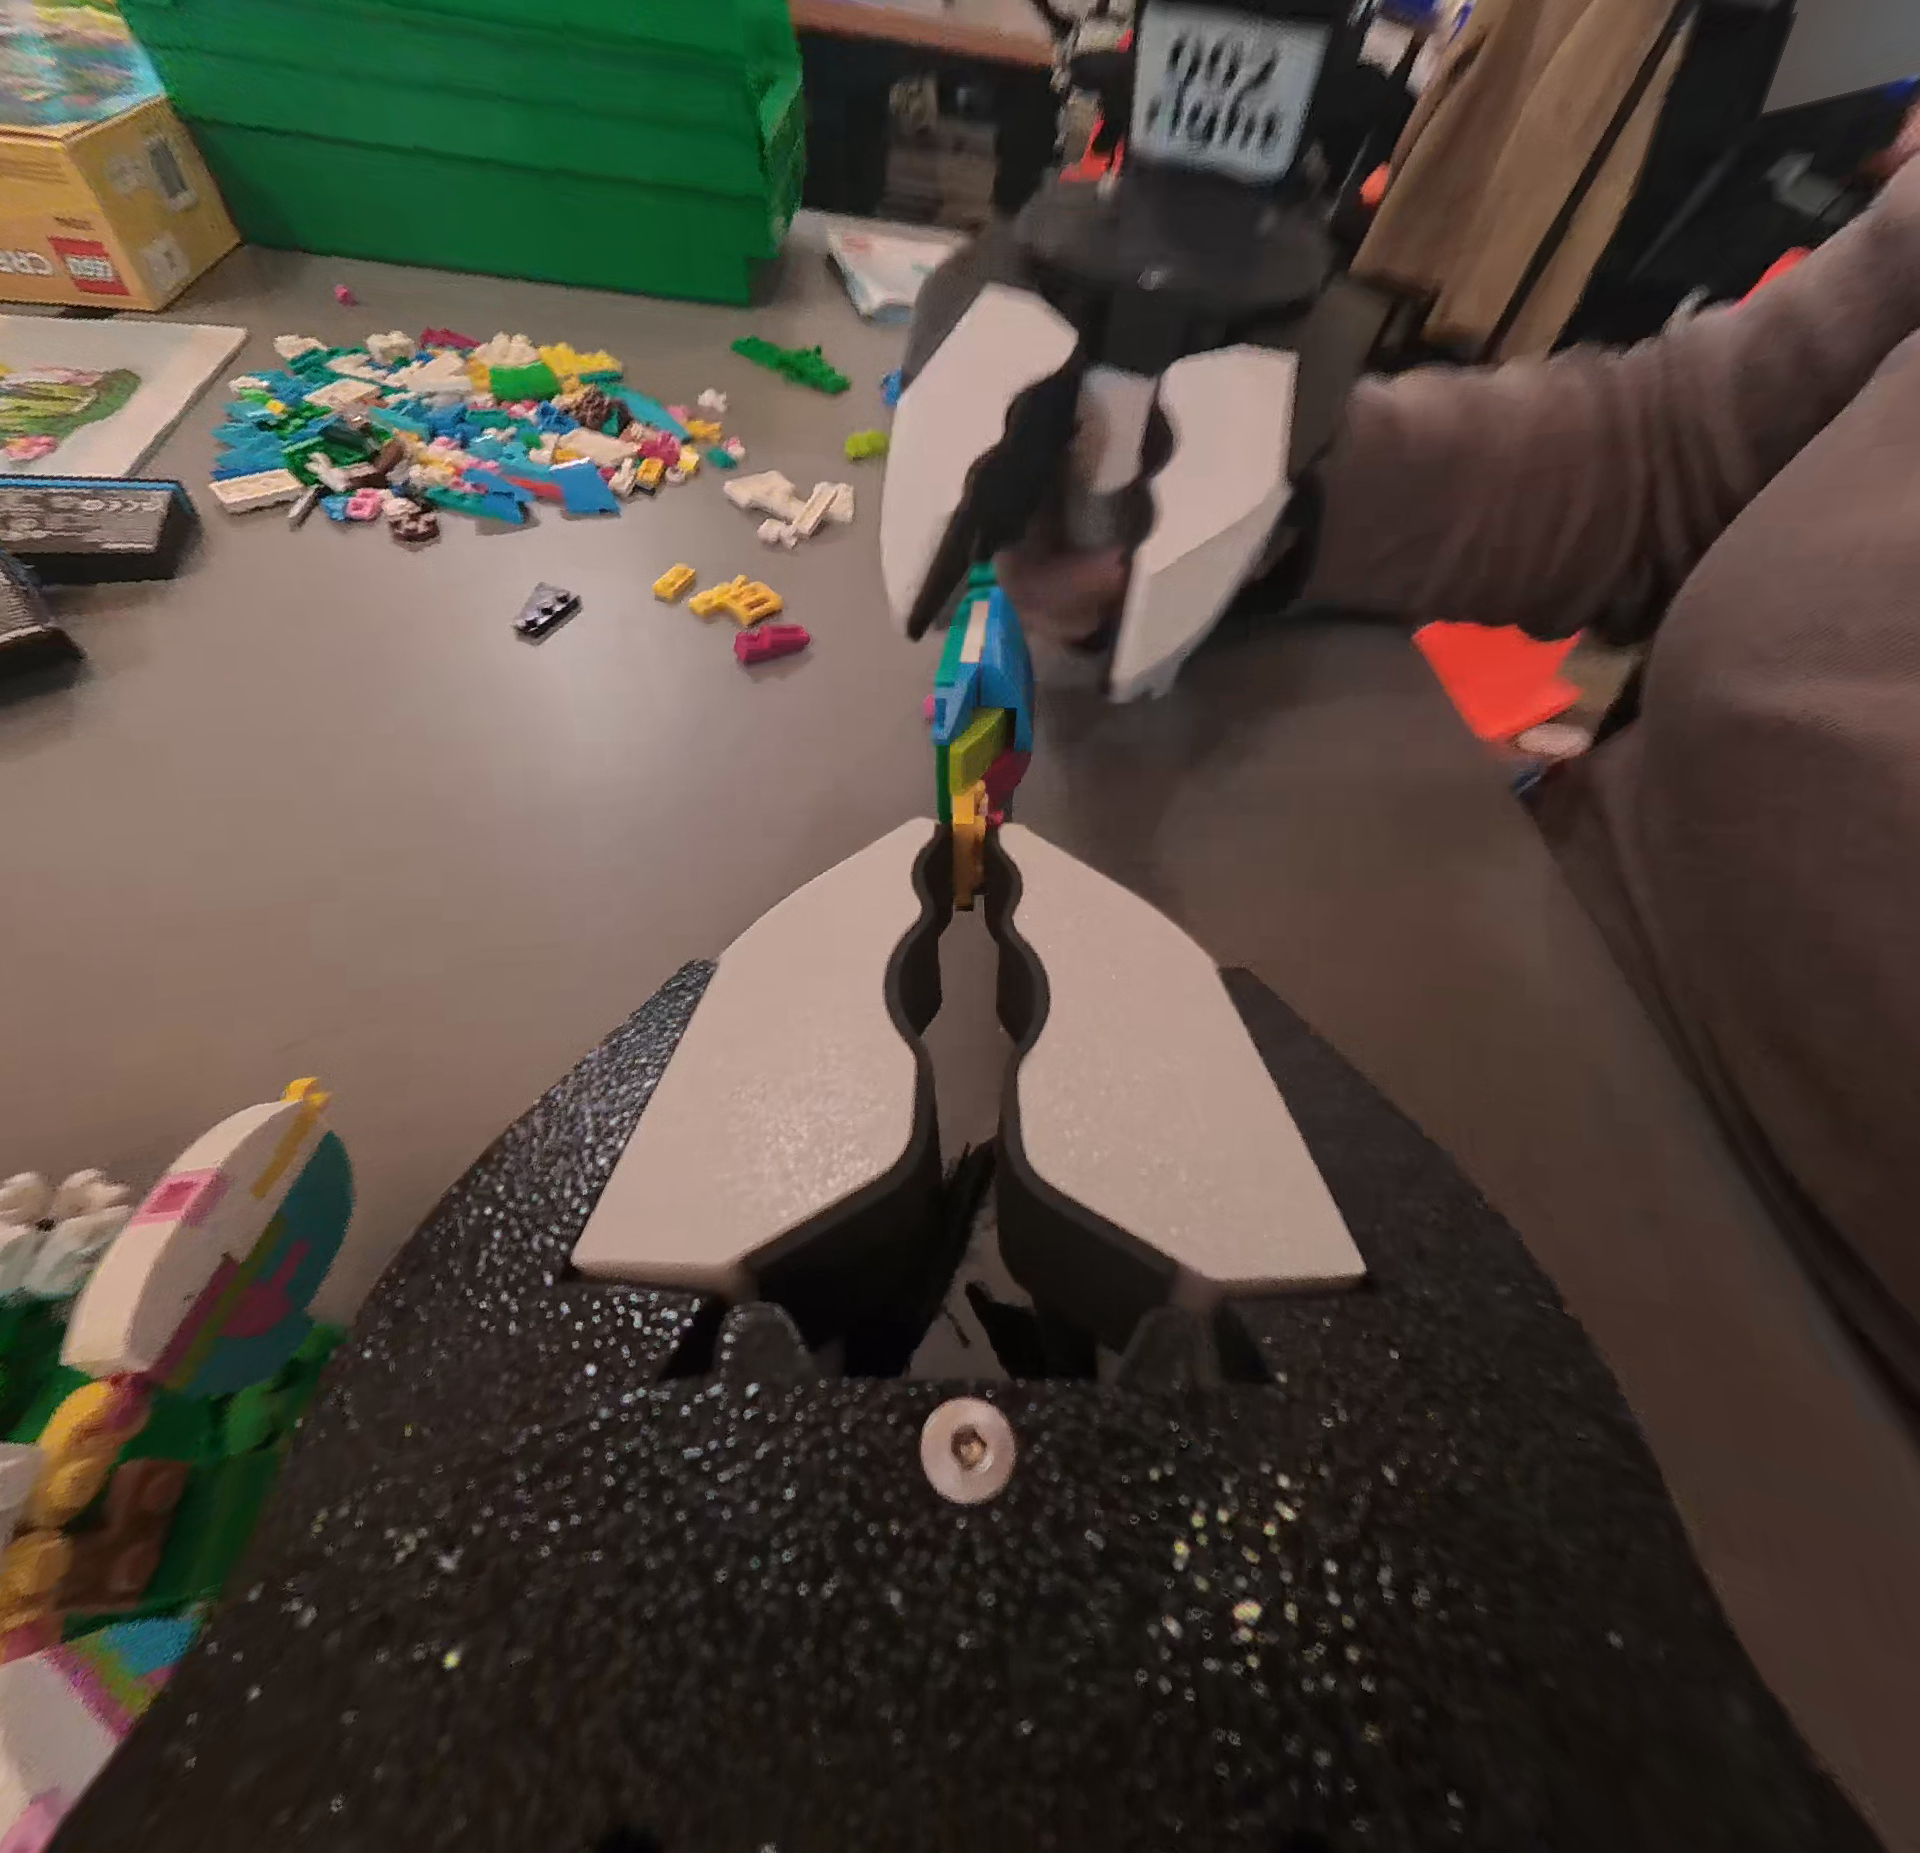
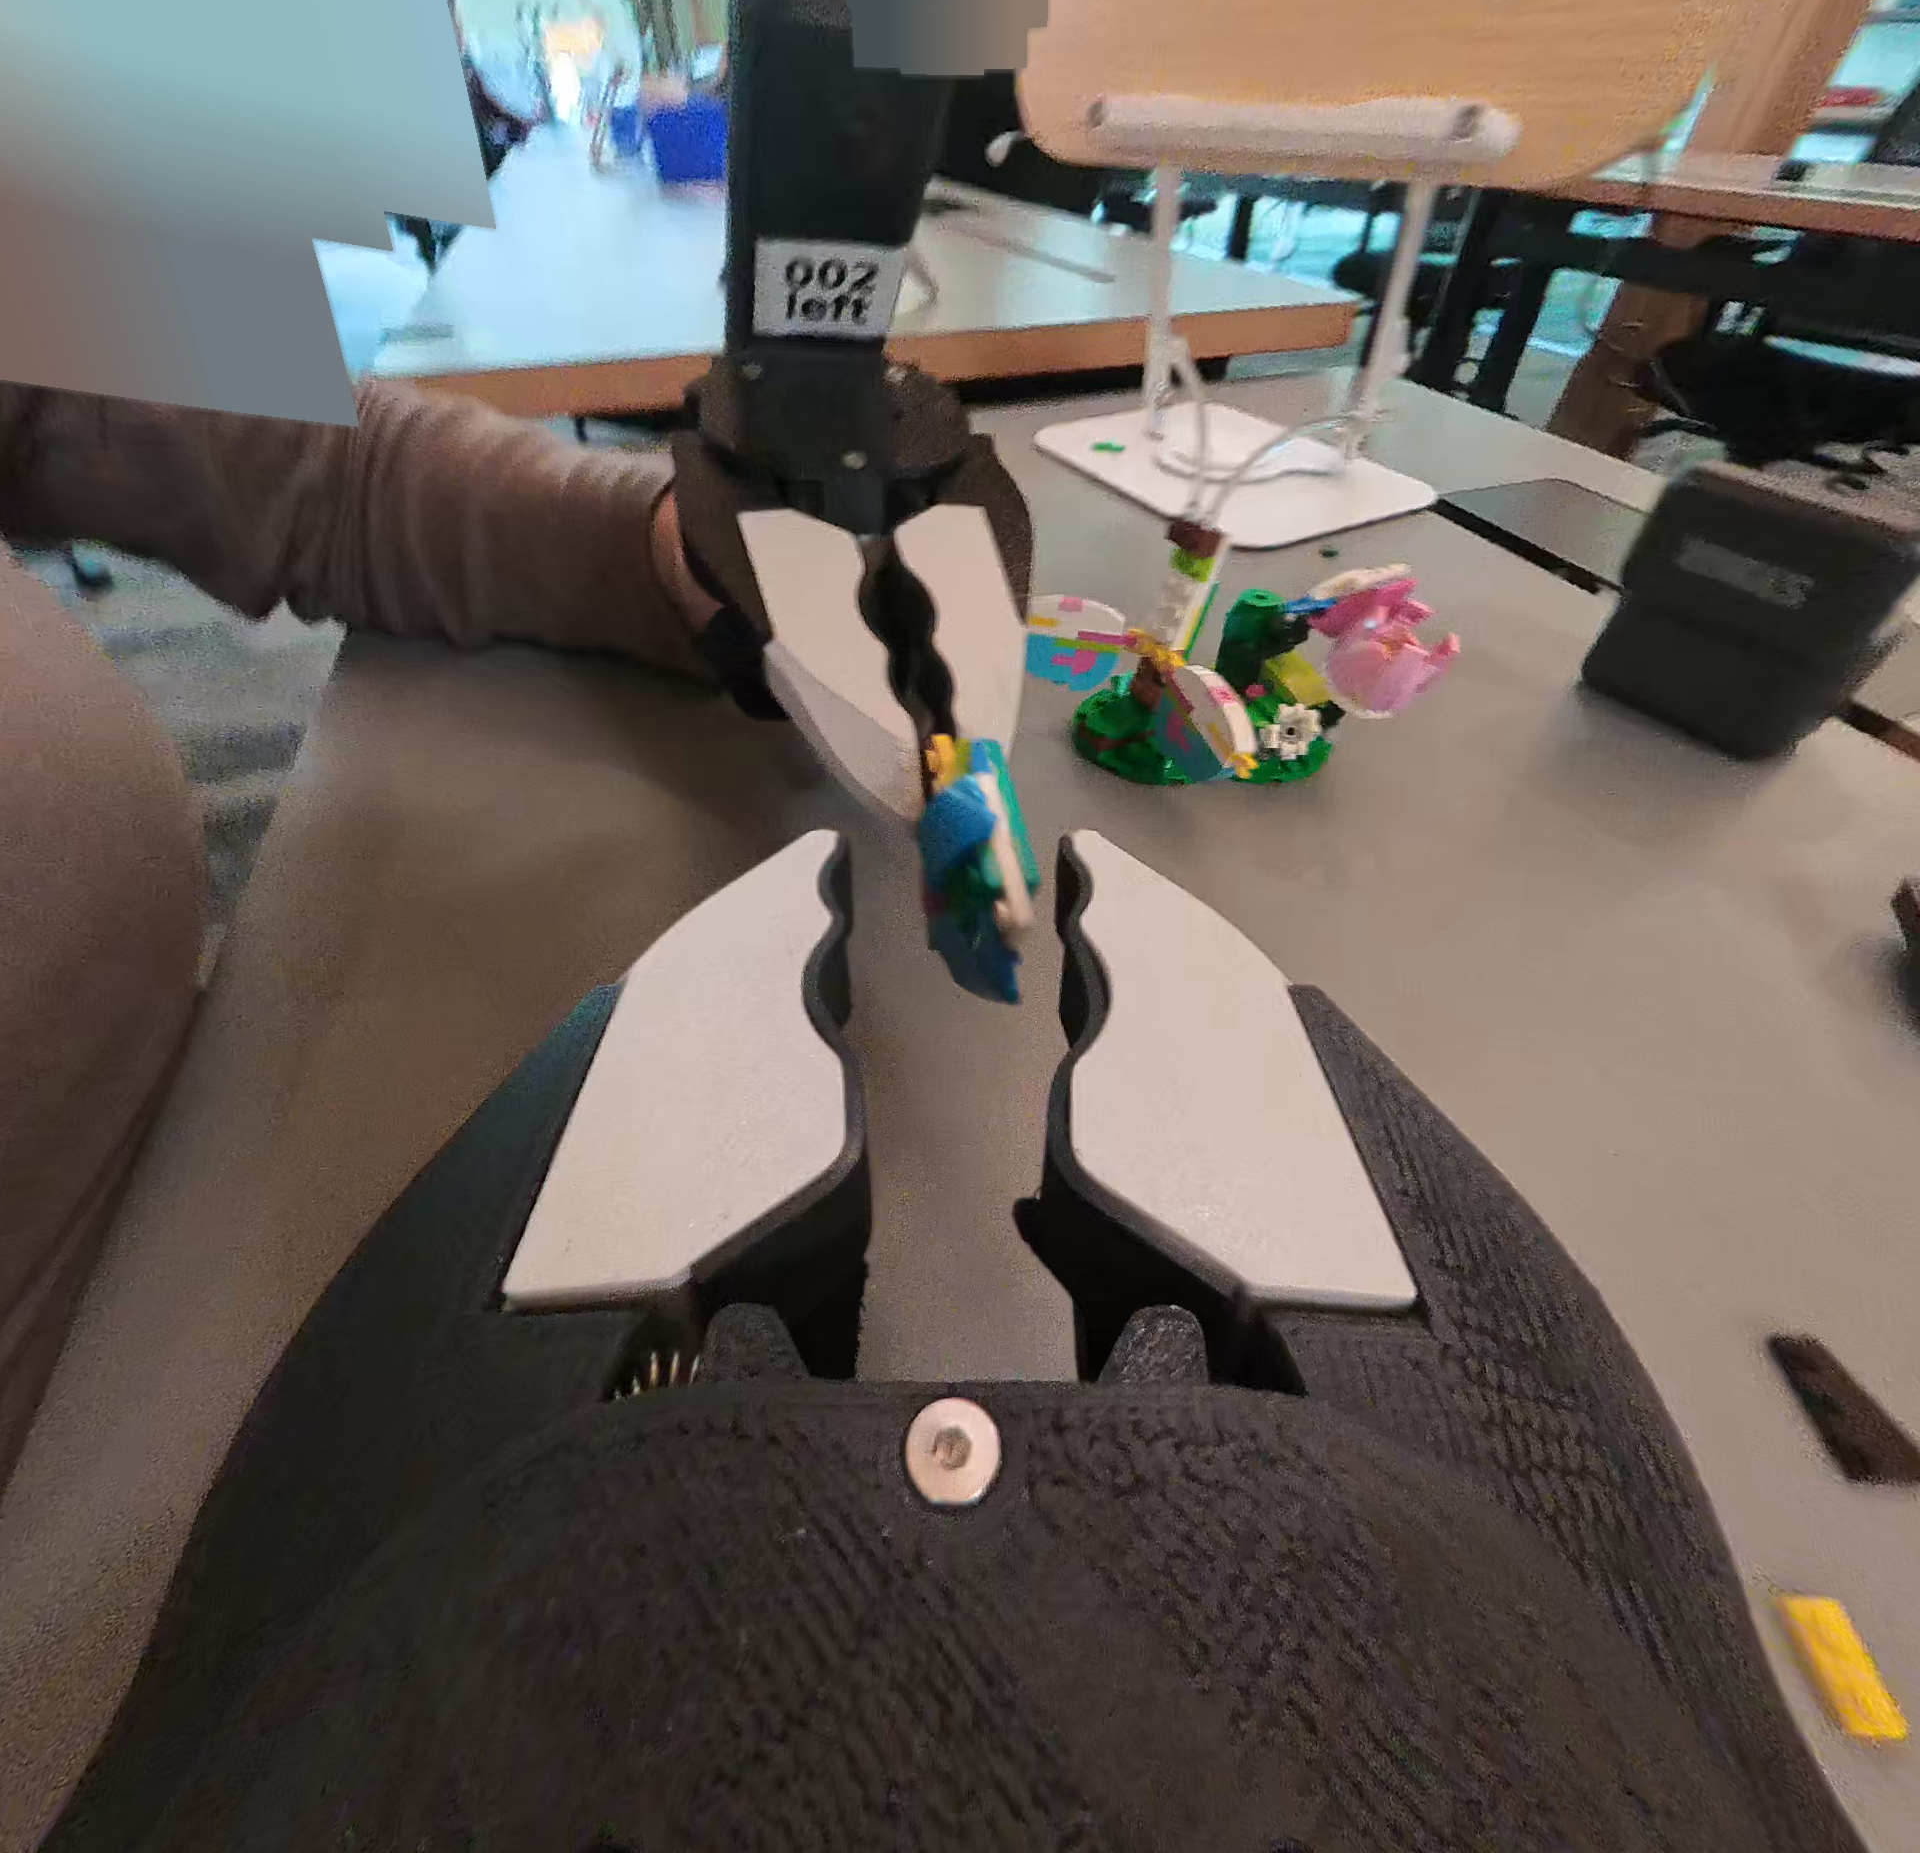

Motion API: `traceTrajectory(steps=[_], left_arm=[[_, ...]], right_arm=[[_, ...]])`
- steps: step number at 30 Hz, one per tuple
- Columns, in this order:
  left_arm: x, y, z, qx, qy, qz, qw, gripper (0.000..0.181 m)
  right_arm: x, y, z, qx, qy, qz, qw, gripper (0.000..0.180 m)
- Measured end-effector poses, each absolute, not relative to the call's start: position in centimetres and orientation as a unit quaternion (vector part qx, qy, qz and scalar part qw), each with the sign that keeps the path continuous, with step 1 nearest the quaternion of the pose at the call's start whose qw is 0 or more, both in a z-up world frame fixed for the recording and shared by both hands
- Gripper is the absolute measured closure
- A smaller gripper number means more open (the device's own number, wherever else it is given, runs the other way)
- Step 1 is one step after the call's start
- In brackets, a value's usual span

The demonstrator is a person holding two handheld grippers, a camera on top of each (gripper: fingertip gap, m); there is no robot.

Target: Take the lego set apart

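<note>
Your left gripper point(image 1: 966, 847) pinches the yellow end of a small blue lego piece point(image 1: 982, 702), held above the table point(image 1: 416, 816). Your right gripper point(image 2: 951, 853) has its jaws spread, one either side of that piece, not gripping.

Office or lab workspace. Indicators: grey worktable point(image 1: 312, 868), further wood-edged desks point(image 2: 644, 369) behind, stacked green bins point(image 1: 468, 99), black office chairs point(image 2: 1818, 369), a white stand point(image 2: 1247, 473) on the table.
</note>
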State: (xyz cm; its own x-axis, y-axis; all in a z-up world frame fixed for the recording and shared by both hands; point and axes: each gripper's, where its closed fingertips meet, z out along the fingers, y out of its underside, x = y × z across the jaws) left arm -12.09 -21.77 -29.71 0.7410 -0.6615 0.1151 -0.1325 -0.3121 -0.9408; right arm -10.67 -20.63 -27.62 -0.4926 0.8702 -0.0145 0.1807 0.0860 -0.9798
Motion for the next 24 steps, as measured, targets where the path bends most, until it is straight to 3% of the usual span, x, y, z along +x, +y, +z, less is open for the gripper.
traceTrajectory(steps=[3,5,6,9,16,24], left_arm=[[-11.5,-21.9,-30.6,-0.776,0.308,-0.188,0.518,0.176],[-11.2,-22.0,-31.0,-0.772,0.345,-0.136,0.516,0.176],[-11.0,-22.0,-31.2,-0.770,0.359,-0.112,0.515,0.176],[-11.0,-22.0,-31.4,-0.763,0.383,-0.062,0.517,0.176],[-10.8,-22.2,-31.7,-0.773,0.377,-0.092,0.502,0.174],[-10.3,-22.8,-32.7,-0.782,0.390,-0.124,0.470,0.174]], right_arm=[[-10.7,-21.6,-28.9,-0.358,-0.741,0.463,0.329,0.136],[-10.8,-22.0,-30.0,-0.328,-0.785,0.393,0.349,0.147],[-10.9,-22.2,-30.2,-0.316,-0.795,0.373,0.360,0.160],[-10.9,-22.2,-30.4,-0.298,-0.808,0.342,0.376,0.163],[-10.6,-22.6,-30.7,-0.158,-0.836,0.223,0.476,0.164],[-10.2,-23.0,-31.7,-0.019,-0.862,0.134,0.488,0.164]])
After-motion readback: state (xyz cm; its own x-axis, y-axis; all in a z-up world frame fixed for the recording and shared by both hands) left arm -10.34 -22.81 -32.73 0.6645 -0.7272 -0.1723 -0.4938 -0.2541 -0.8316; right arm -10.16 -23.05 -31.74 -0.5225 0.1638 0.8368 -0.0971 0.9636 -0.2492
